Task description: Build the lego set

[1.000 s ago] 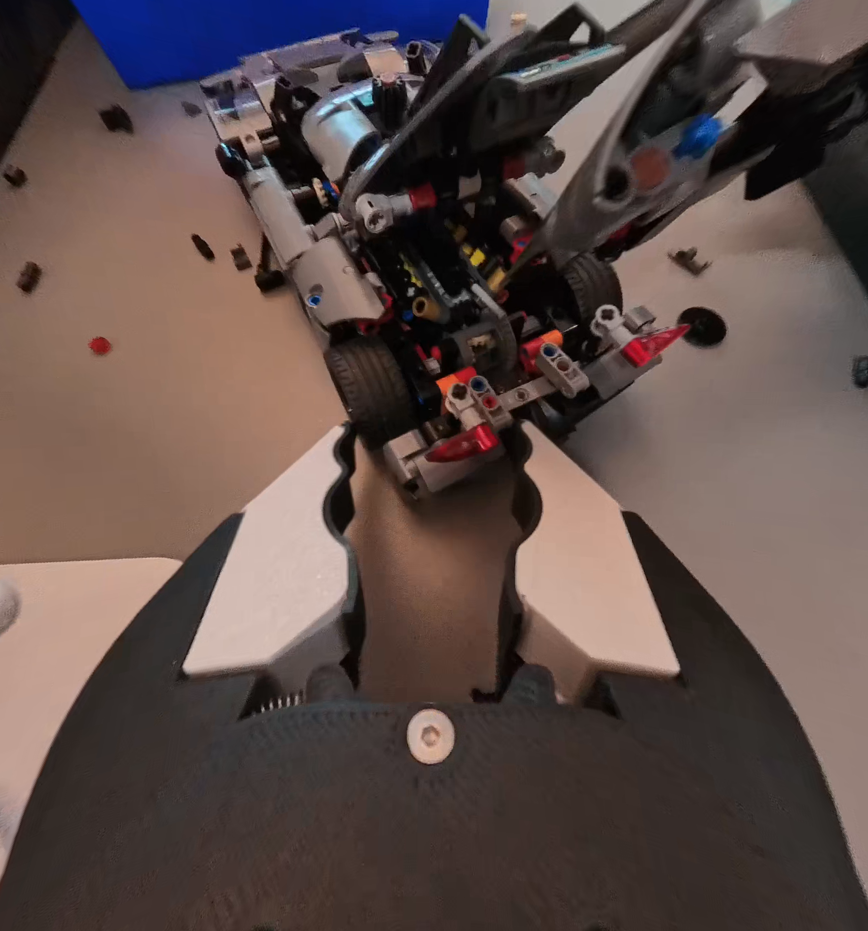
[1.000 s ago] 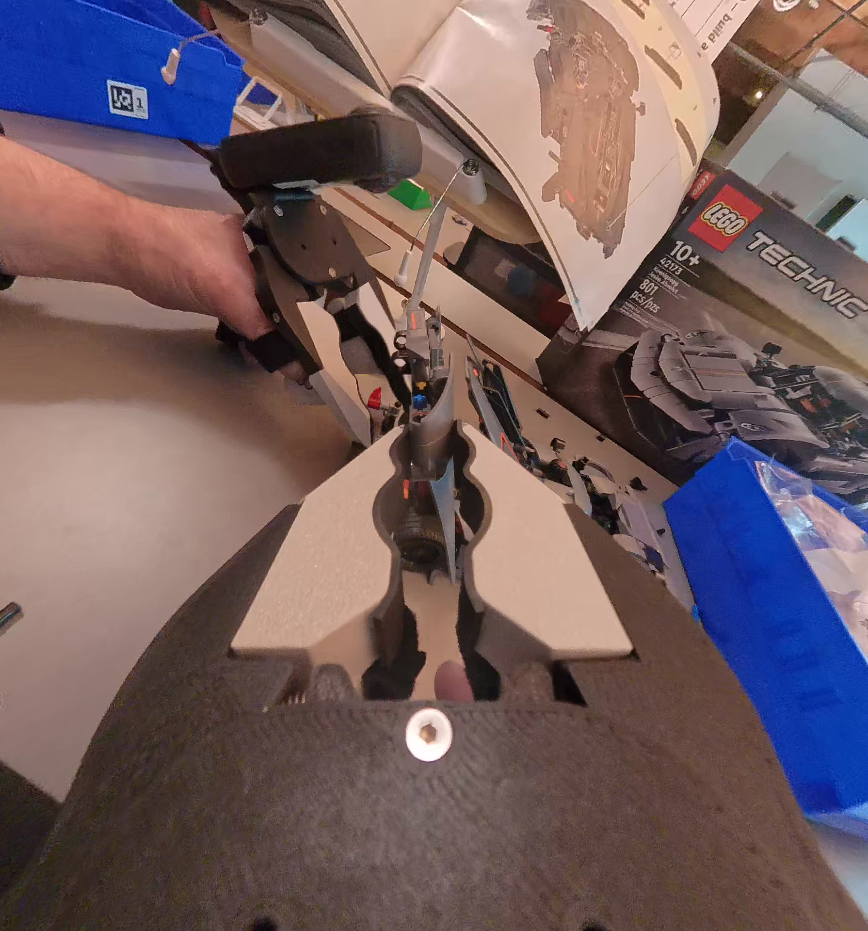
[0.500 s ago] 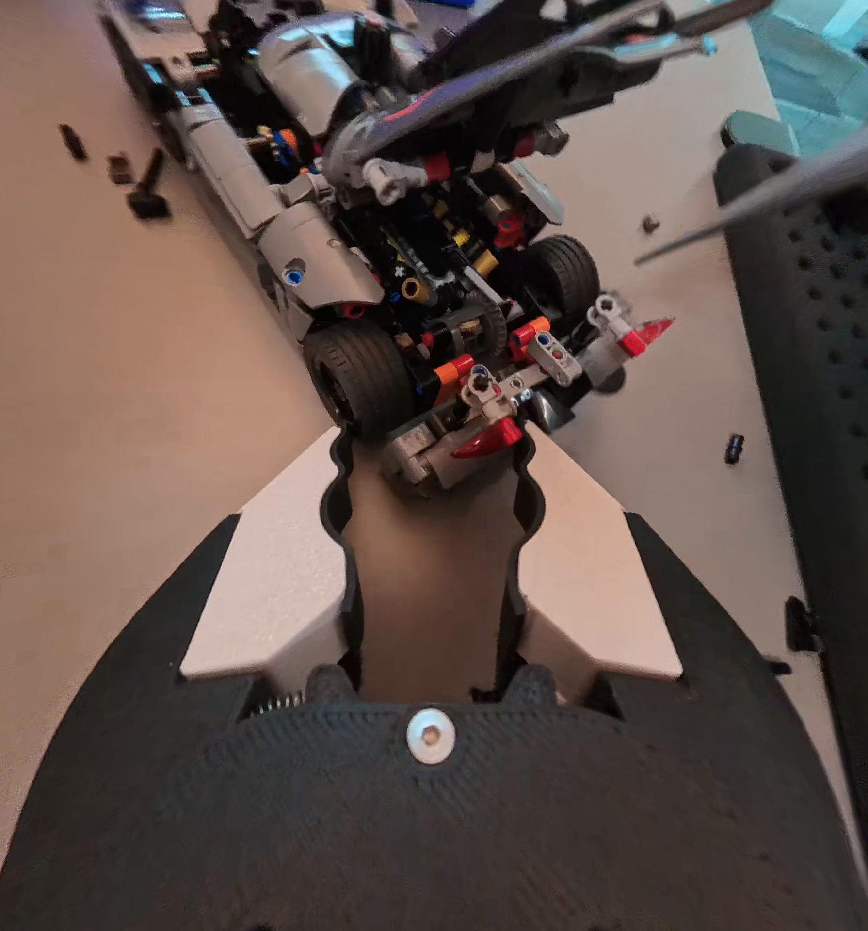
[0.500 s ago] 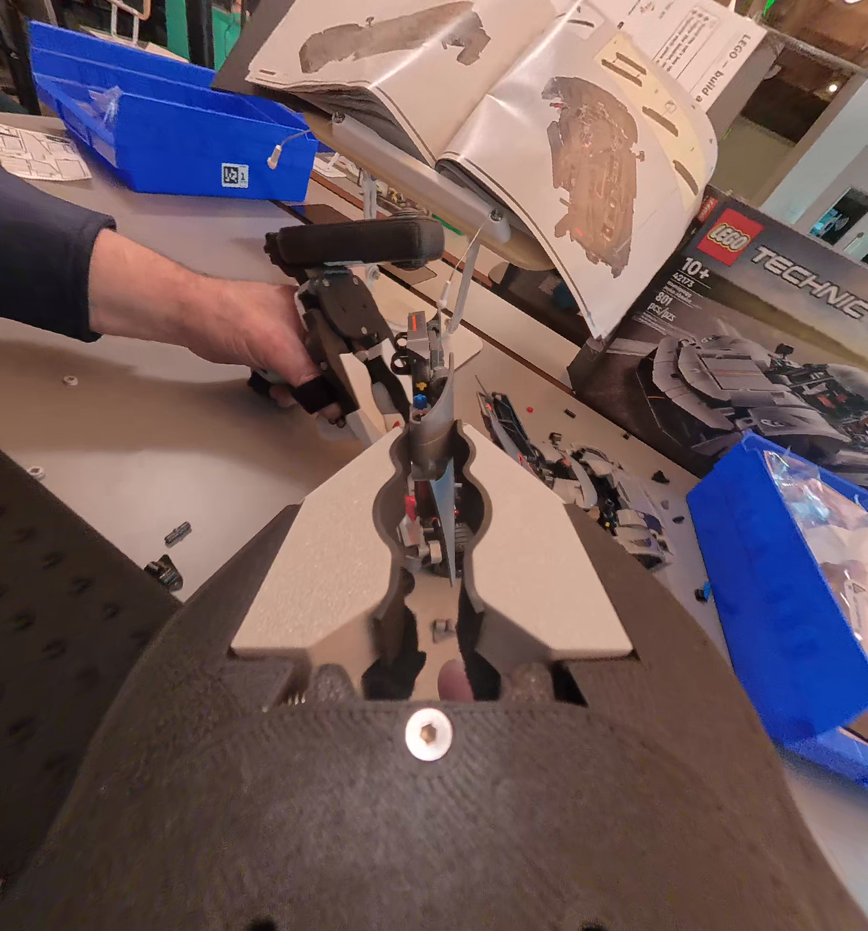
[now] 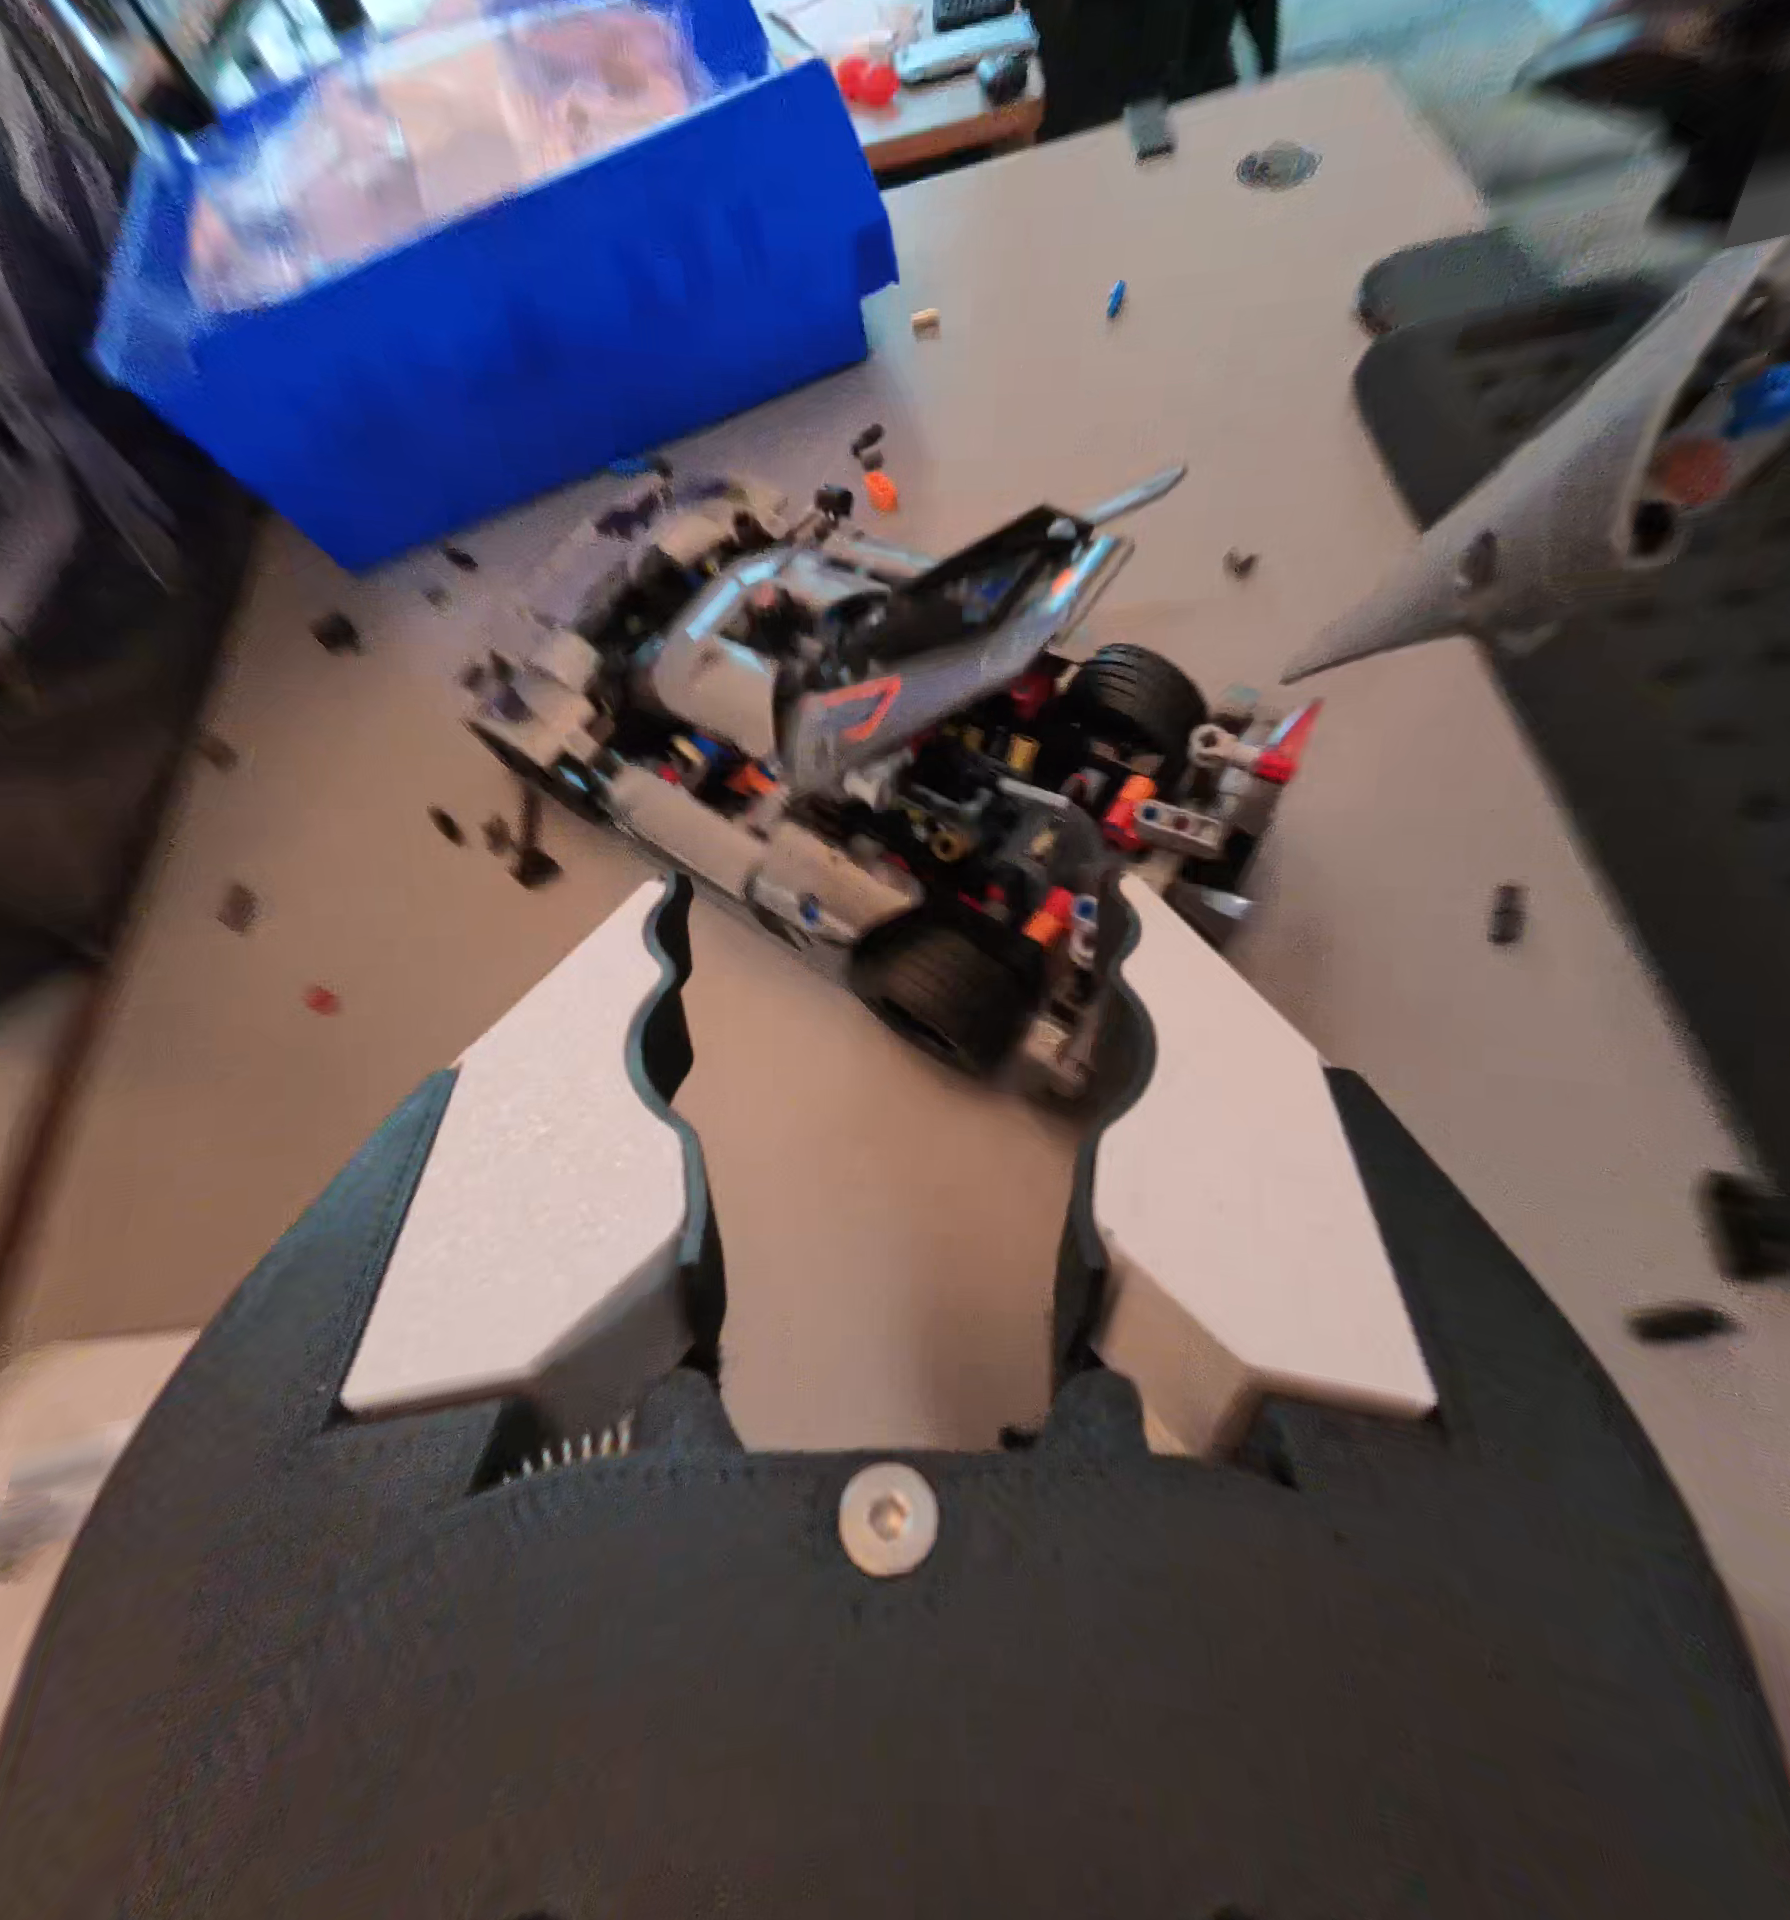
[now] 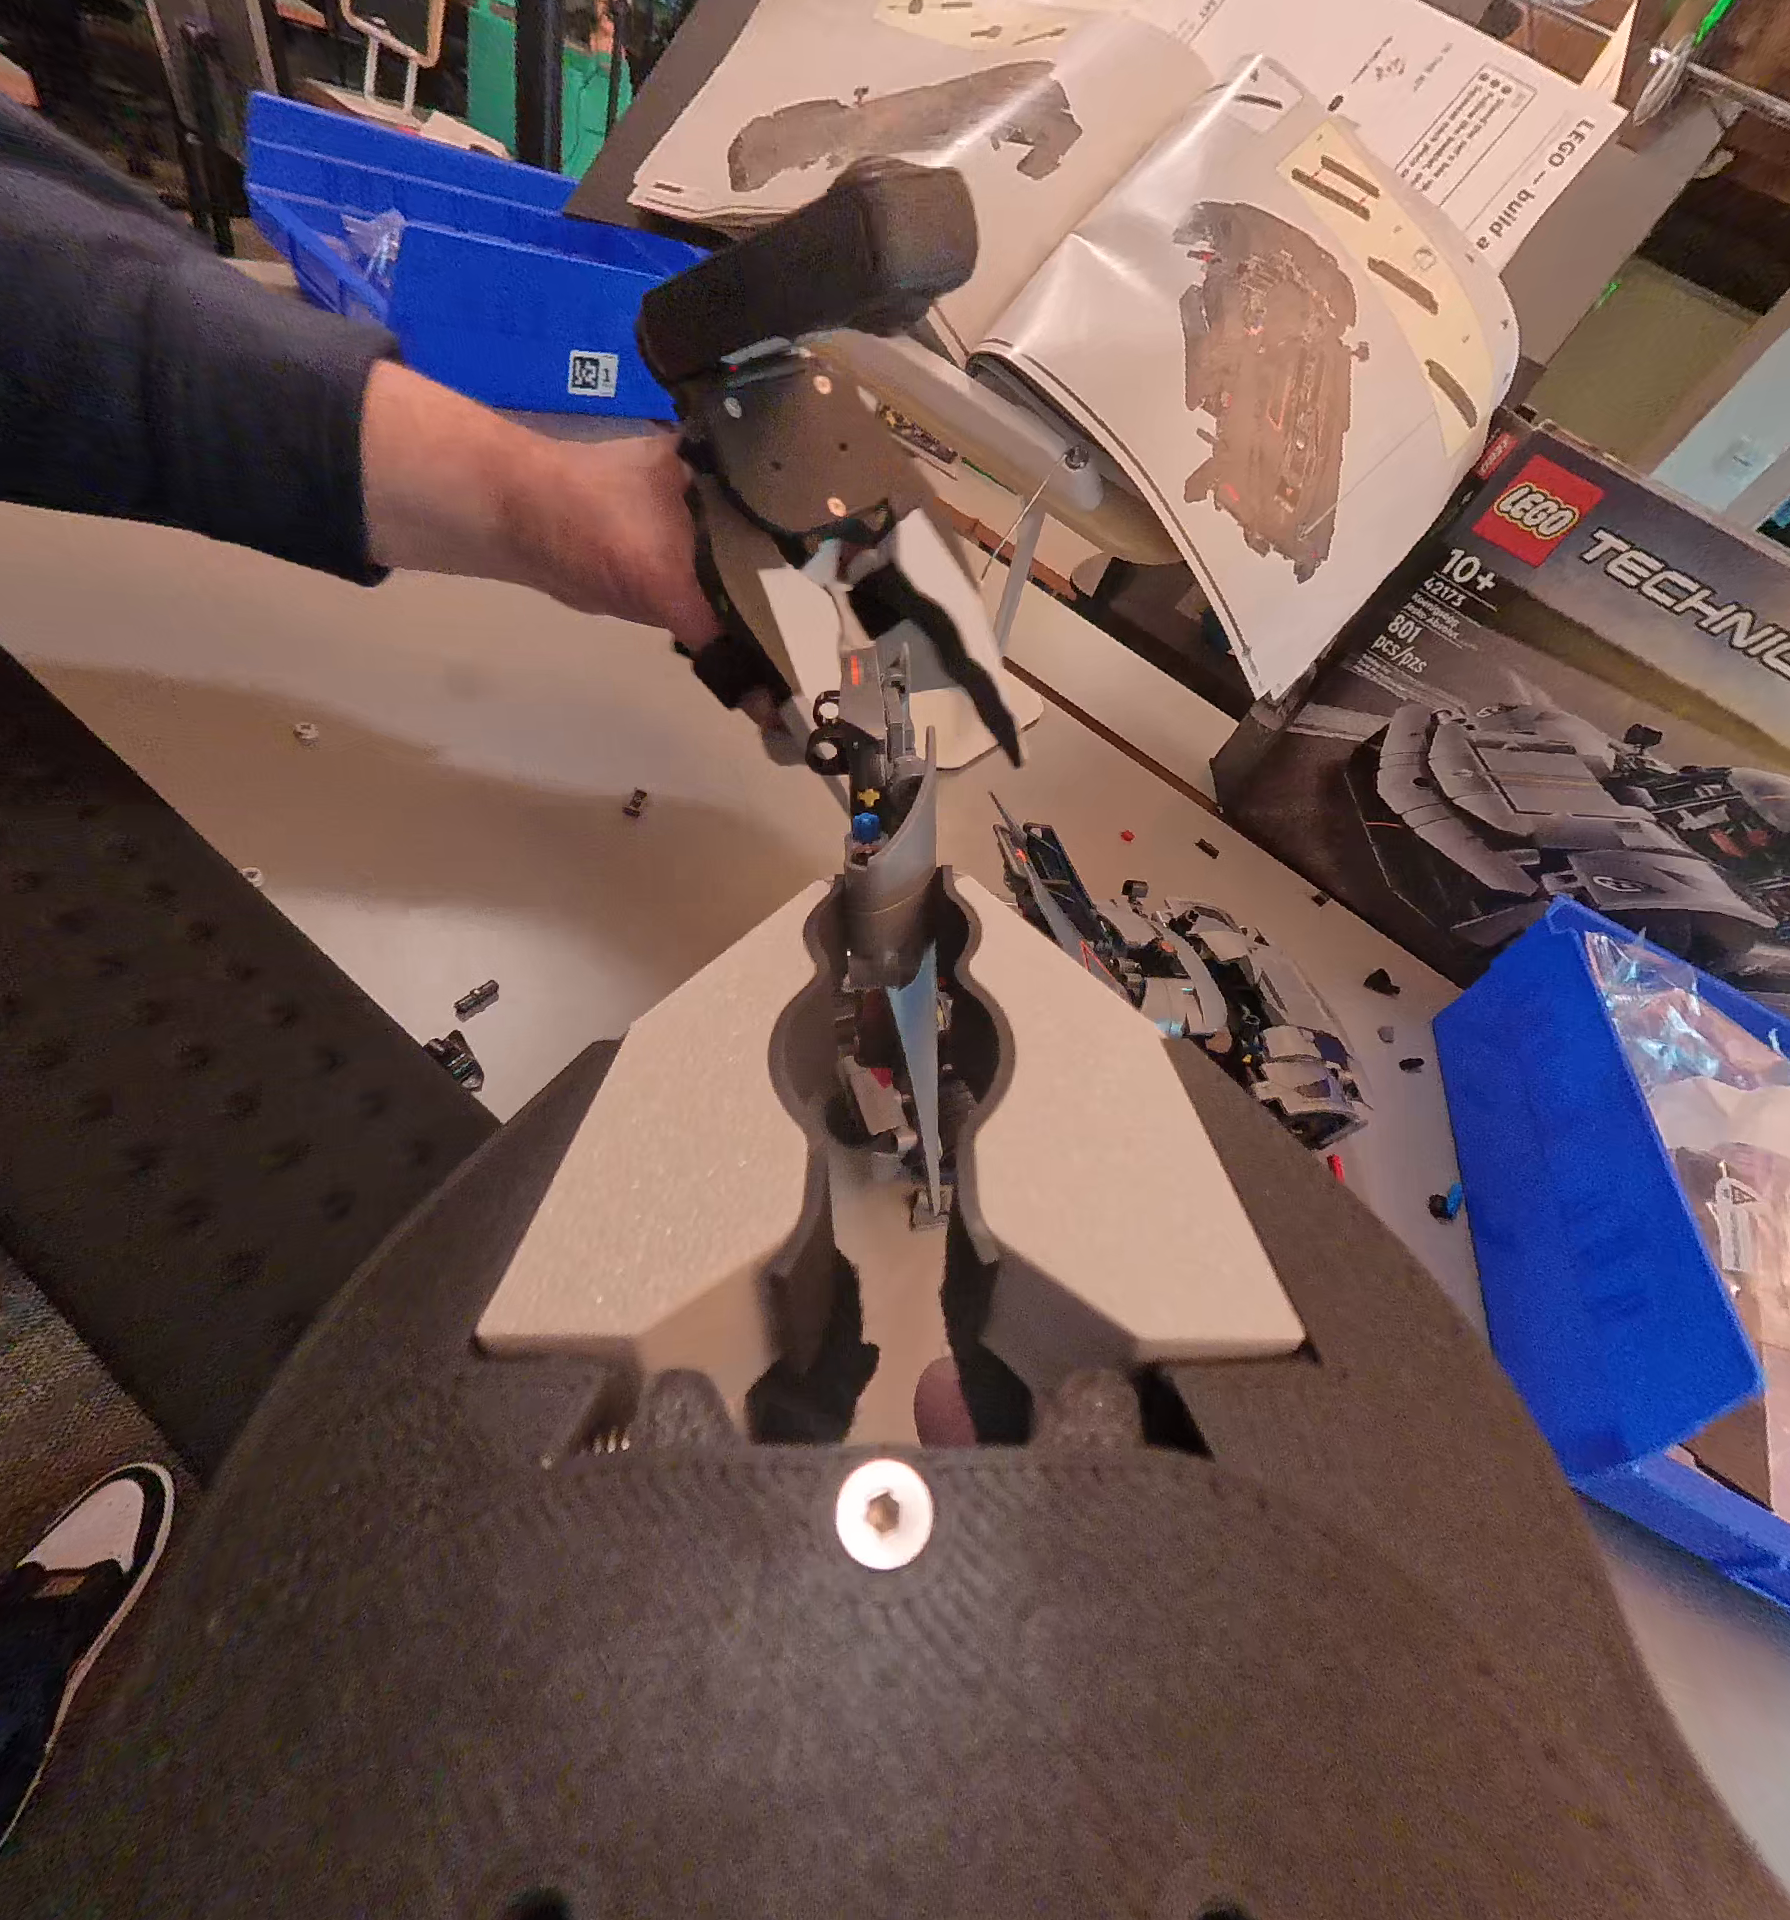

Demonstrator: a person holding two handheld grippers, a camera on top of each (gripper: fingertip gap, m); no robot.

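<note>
Car [image 5: 870,748] mostly built on table [image 5: 974,364], loose pieces left; right gripper [image 6: 891,935] clamps grey panel piece [image 6: 886,883], left gripper [image 5: 896,935] wide, empty.

Dim warm indoor light, soft shadows; left wrist view motion-blurred, edges distorted.

left gripper [image 5: 896,997] agape, right gripper [image 6: 891,997] clamped

Both wrist views high, angled down, sharing the car [image 5: 870,748]
</note>
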